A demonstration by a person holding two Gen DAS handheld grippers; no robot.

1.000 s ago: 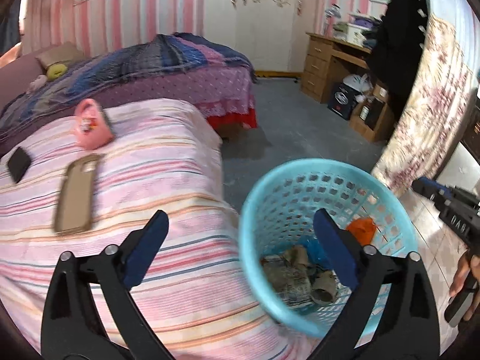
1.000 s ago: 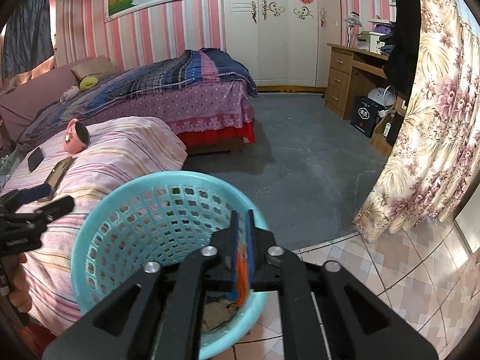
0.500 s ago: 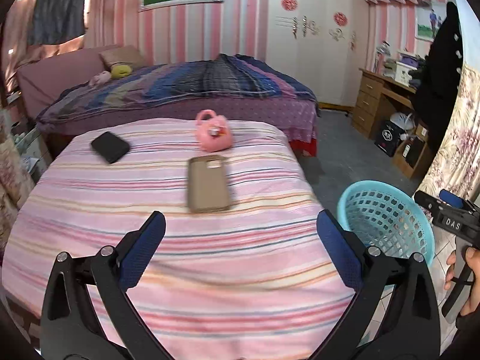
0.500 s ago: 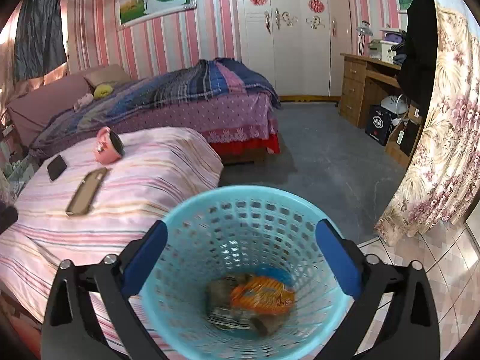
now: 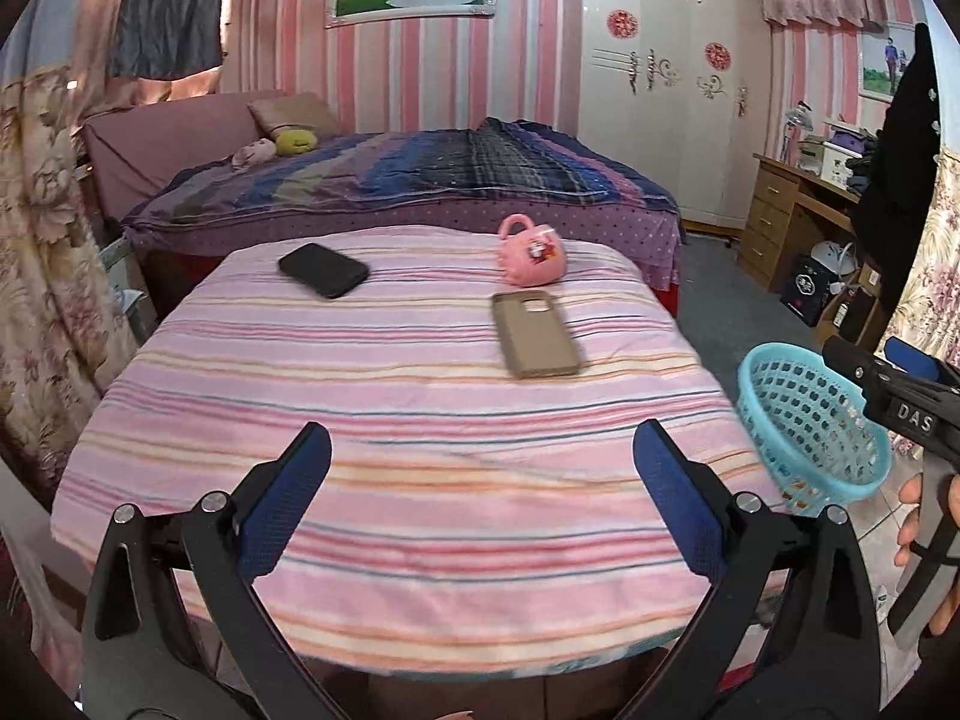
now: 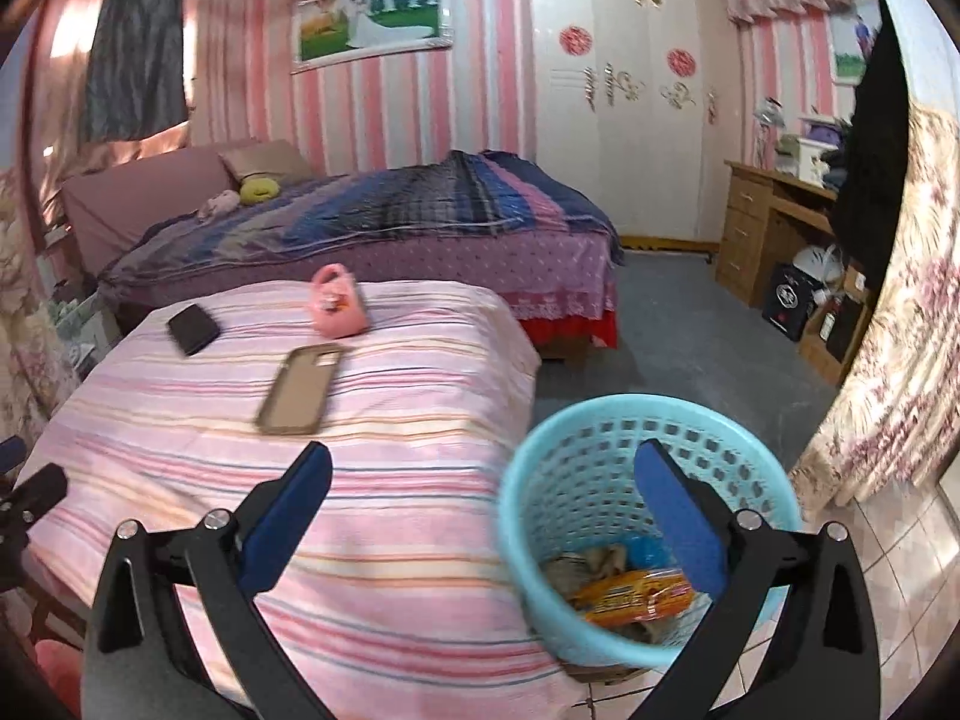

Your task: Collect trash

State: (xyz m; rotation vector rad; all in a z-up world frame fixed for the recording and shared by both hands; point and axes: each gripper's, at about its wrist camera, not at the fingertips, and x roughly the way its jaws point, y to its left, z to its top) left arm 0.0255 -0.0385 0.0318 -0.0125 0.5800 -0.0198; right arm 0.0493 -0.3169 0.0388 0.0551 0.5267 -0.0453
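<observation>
Released orange wrapper now lies inside basket.

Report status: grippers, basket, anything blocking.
Left gripper open, empty. Right gripper open, empty, above blue basket. Orange wrapper lies in basket. Nothing in the way.

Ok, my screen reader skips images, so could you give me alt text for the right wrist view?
The open right gripper hangs empty above a blue basket holding an orange wrapper and other trash, beside a pink striped table cover. On the cover lie a black phone, a tan phone case and a pink toy purse.
</observation>
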